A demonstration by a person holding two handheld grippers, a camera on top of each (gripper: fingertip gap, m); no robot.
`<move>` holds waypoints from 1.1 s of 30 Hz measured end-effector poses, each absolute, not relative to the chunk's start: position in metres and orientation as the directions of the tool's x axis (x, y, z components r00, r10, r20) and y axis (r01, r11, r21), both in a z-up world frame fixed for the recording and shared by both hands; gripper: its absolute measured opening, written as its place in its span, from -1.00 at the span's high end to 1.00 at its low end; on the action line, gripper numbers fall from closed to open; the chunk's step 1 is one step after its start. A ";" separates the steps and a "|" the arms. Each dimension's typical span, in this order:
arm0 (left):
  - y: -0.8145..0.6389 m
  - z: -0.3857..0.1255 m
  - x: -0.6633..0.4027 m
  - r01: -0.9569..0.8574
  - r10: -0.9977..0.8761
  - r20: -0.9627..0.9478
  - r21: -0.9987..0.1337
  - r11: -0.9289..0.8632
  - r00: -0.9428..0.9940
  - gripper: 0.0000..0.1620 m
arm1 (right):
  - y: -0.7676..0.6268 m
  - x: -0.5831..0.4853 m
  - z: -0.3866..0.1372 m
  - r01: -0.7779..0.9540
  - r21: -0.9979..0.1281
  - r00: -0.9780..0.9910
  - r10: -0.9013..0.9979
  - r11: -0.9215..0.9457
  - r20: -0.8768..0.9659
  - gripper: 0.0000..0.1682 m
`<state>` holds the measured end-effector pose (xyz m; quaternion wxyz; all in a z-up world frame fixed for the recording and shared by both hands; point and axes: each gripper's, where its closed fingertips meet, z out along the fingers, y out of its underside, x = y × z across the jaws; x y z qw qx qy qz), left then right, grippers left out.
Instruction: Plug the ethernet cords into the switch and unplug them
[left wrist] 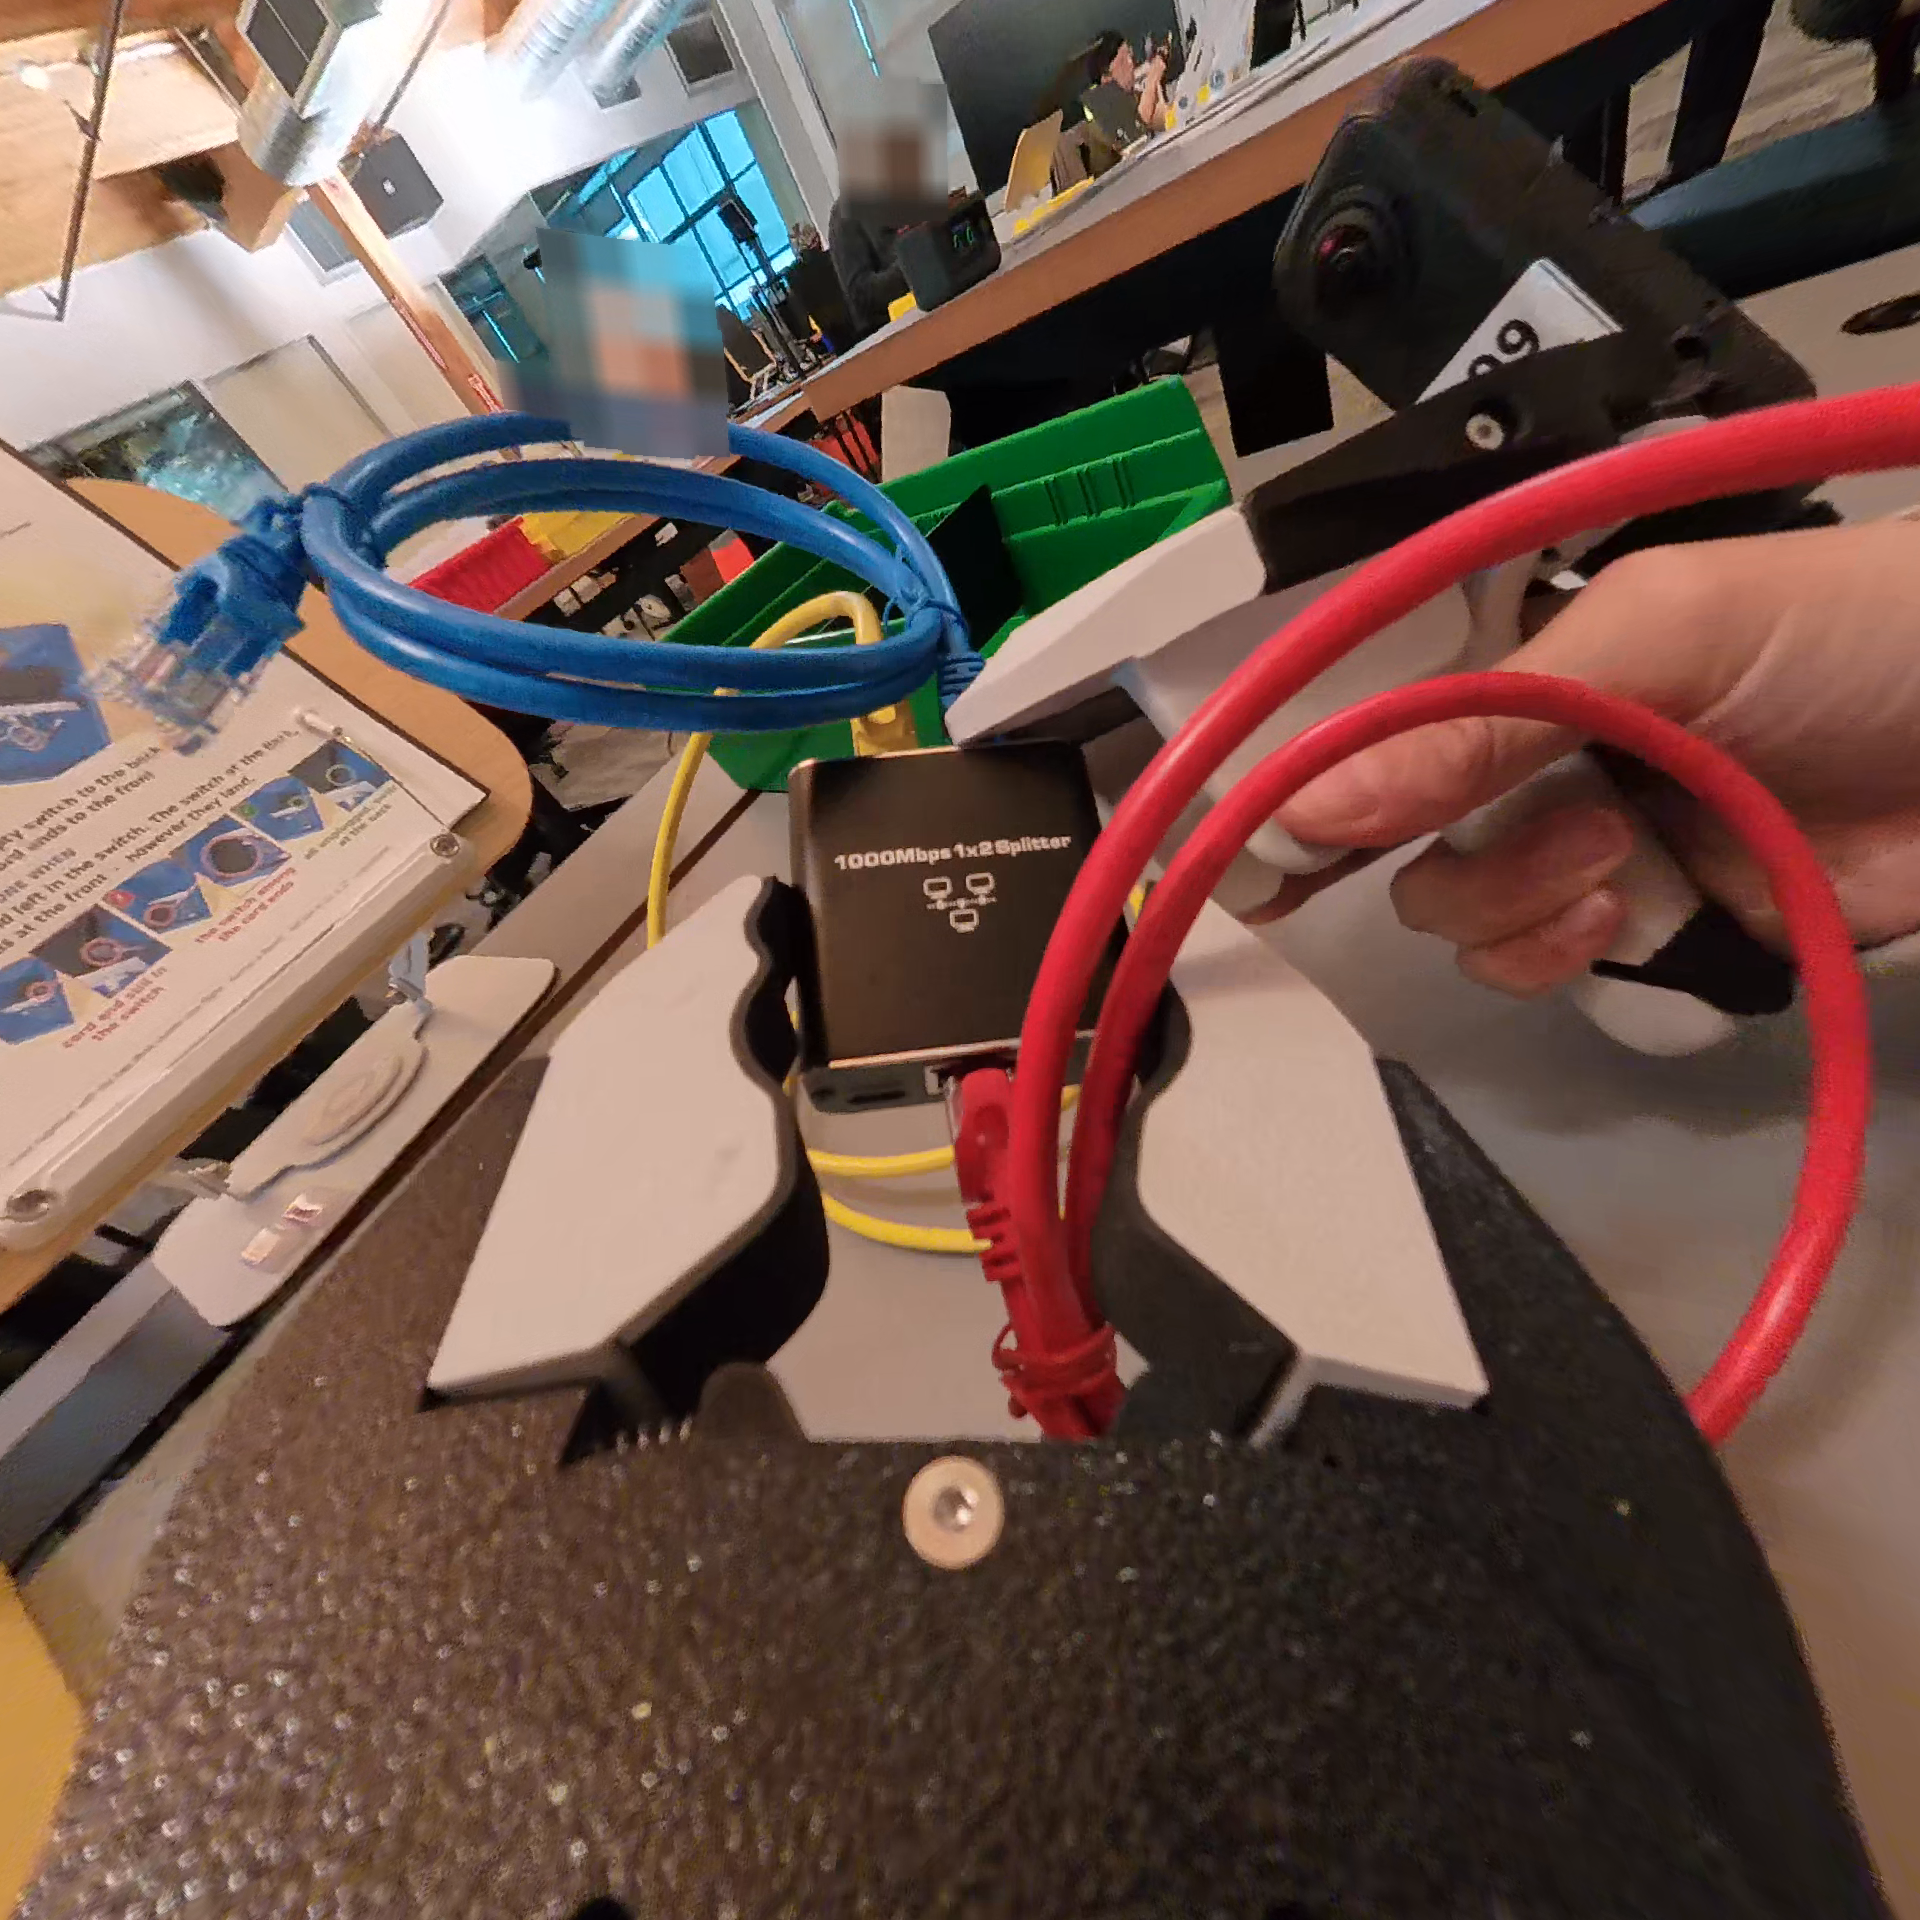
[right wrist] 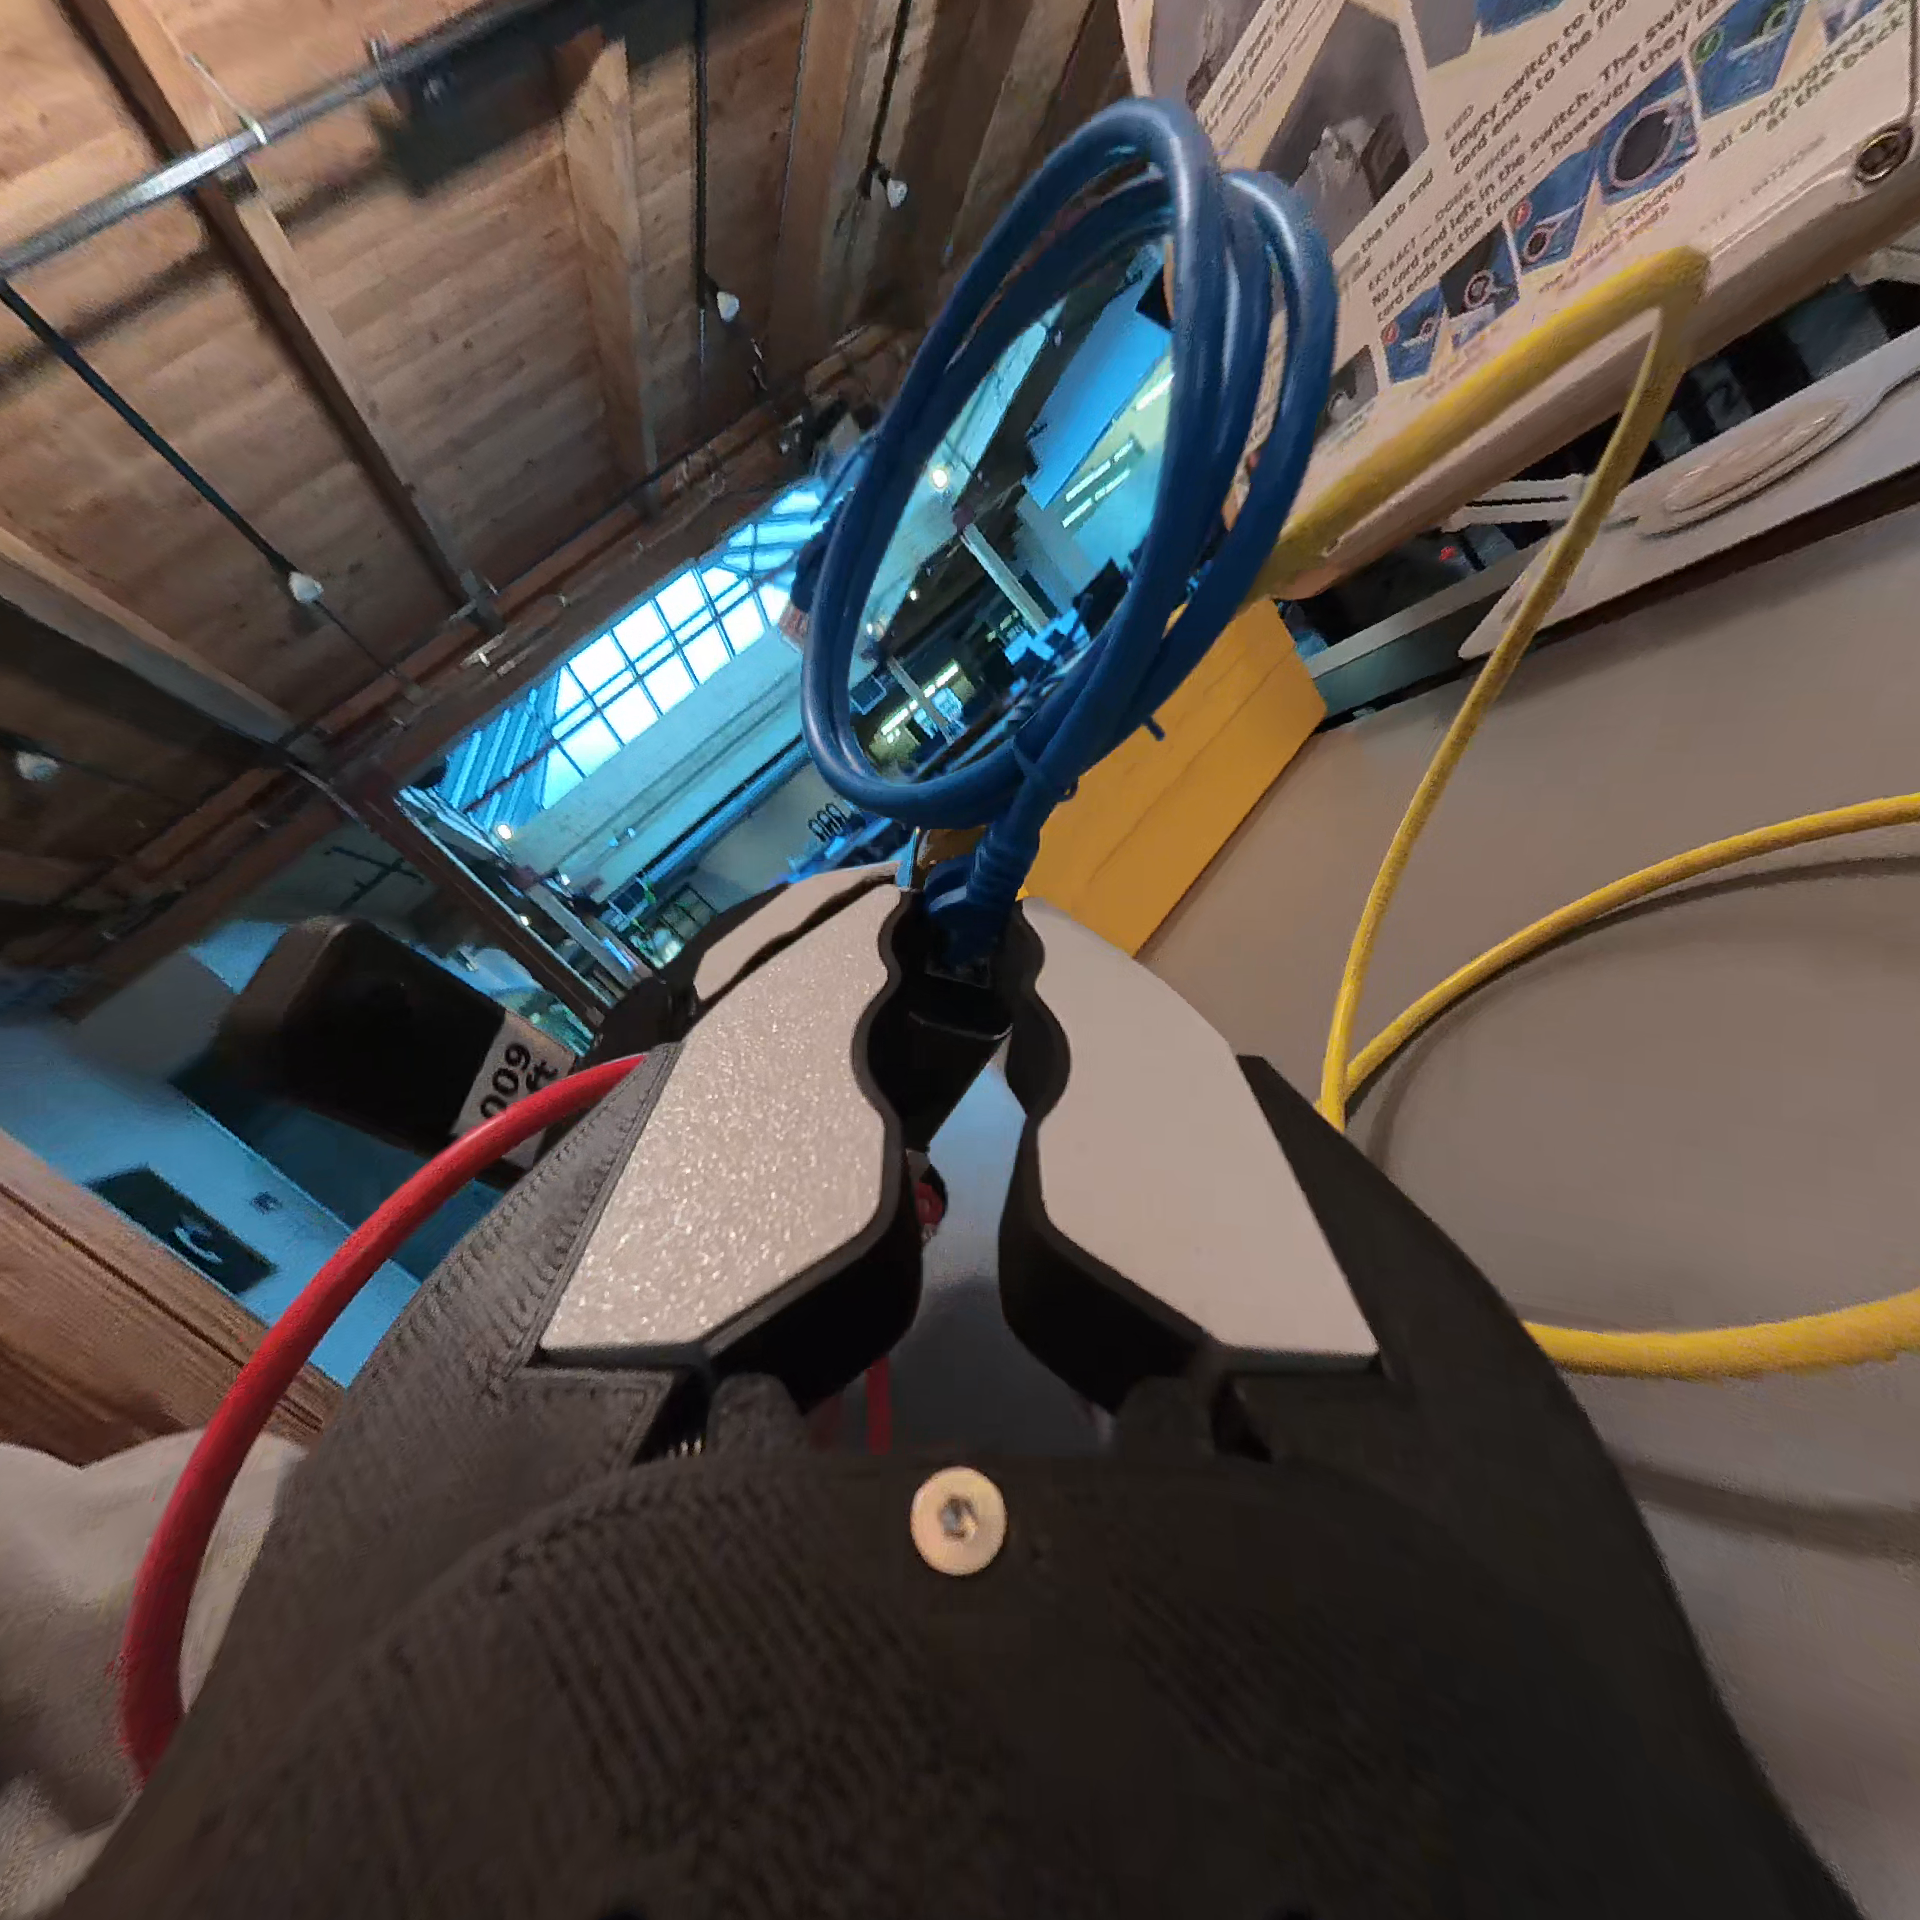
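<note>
In the left wrist view my left gripper (left wrist: 956, 935) is shut on the black switch (left wrist: 935, 904) and holds it by its sides above the table. A red cord (left wrist: 1475, 681) loops to the right, with its plug (left wrist: 987, 1132) in the switch's near face. A yellow cord (left wrist: 665, 831) runs from the far end. My right gripper (left wrist: 997, 707), held by a hand (left wrist: 1714, 727), meets the far end of the switch. In the right wrist view it (right wrist: 961, 925) is shut on the plug of the coiled blue cord (right wrist: 1195, 468), right at the switch (right wrist: 935, 1039). The port itself is hidden.
A green bin (left wrist: 1091, 488) stands behind the switch. An instruction board (left wrist: 208, 883) leans at the left and also shows in the right wrist view (right wrist: 1558, 156). The yellow cord (right wrist: 1455, 727) loops over the grey table (right wrist: 1662, 1039). People sit at a far wooden table. Both grippers' tips are close together, under 4 cm apart.
</note>
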<state>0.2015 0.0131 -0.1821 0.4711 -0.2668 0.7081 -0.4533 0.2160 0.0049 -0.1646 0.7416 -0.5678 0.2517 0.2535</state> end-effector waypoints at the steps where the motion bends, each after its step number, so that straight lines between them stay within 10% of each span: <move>1: 0.013 -0.182 0.202 0.045 -0.813 -0.403 -0.904 0.425 -0.421 0.22 | 0.005 0.216 -0.164 -0.641 -0.738 0.763 0.074 0.209 -0.642 0.80; 10: 0.008 -0.178 0.202 0.030 -0.856 -0.261 -0.960 0.277 -0.447 0.22 | 0.002 0.215 -0.154 -0.404 -0.907 0.911 -0.044 0.118 -0.411 0.81; 33: 0.008 -0.193 0.214 -0.069 -0.946 -0.291 -0.950 0.303 -0.142 0.22 | 0.000 0.218 -0.157 -0.710 -0.639 0.682 0.062 0.295 -0.728 0.83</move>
